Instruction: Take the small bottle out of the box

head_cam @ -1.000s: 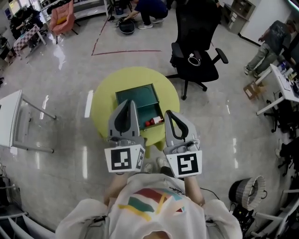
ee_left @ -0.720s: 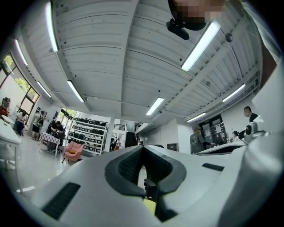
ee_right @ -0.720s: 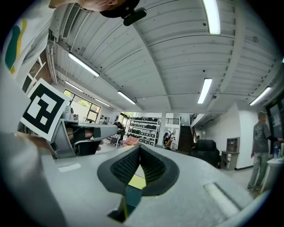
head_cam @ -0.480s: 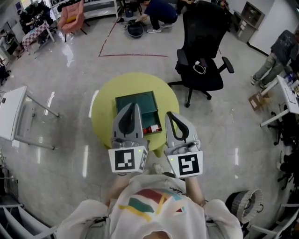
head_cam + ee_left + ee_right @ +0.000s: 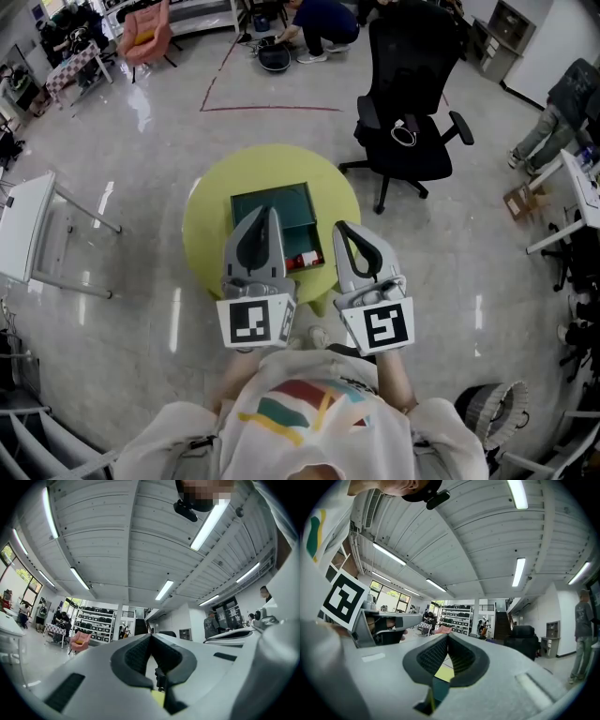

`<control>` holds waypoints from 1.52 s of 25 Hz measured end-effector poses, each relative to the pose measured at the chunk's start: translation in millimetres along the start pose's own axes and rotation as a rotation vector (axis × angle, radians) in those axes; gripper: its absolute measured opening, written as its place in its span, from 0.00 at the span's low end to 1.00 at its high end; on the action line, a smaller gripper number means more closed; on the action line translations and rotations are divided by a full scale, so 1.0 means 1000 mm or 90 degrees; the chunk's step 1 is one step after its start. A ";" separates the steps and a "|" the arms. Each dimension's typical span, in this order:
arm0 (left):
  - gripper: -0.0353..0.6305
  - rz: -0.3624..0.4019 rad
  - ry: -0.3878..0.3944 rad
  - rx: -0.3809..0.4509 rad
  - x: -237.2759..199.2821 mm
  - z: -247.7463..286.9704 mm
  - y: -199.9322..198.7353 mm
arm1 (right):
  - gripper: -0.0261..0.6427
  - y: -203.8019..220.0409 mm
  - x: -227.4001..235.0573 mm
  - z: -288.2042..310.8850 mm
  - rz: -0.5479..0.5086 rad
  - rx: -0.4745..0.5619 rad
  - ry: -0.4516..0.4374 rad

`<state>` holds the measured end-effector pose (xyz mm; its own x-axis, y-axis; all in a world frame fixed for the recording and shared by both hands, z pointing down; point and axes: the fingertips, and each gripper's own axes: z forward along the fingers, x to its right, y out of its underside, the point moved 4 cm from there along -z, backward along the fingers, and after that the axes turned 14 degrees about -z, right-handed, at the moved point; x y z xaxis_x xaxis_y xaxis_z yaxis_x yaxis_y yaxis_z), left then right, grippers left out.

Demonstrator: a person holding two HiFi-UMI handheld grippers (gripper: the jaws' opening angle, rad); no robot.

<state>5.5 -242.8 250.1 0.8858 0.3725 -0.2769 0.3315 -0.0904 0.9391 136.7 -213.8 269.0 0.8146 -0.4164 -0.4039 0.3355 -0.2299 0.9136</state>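
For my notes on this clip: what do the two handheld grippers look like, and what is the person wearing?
The left gripper and right gripper are matching light grey shells that taper towards their jaws, which are lined with dark ribbed pads. Each carries a white cube with black square markers at its rear. No cables show. The person wears a white top with red, yellow and green stripes.
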 end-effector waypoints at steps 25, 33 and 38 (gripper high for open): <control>0.08 0.012 -0.127 -0.083 -0.064 -0.040 0.053 | 0.41 0.112 -0.074 0.074 -0.220 -0.170 -0.671; 0.08 0.000 -0.152 -0.117 -0.082 -0.046 0.080 | 0.42 0.201 -0.107 0.079 -0.306 -0.334 -0.909; 0.08 0.004 -0.164 -0.141 -0.089 -0.049 0.100 | 0.42 0.245 -0.114 0.076 -0.350 -0.419 -1.010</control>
<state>-55.7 -239.7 378.3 0.9500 0.1237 -0.2866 0.2722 0.1210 0.9546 89.6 -289.8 535.6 -0.4918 -0.8679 0.0697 0.8170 -0.4324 0.3816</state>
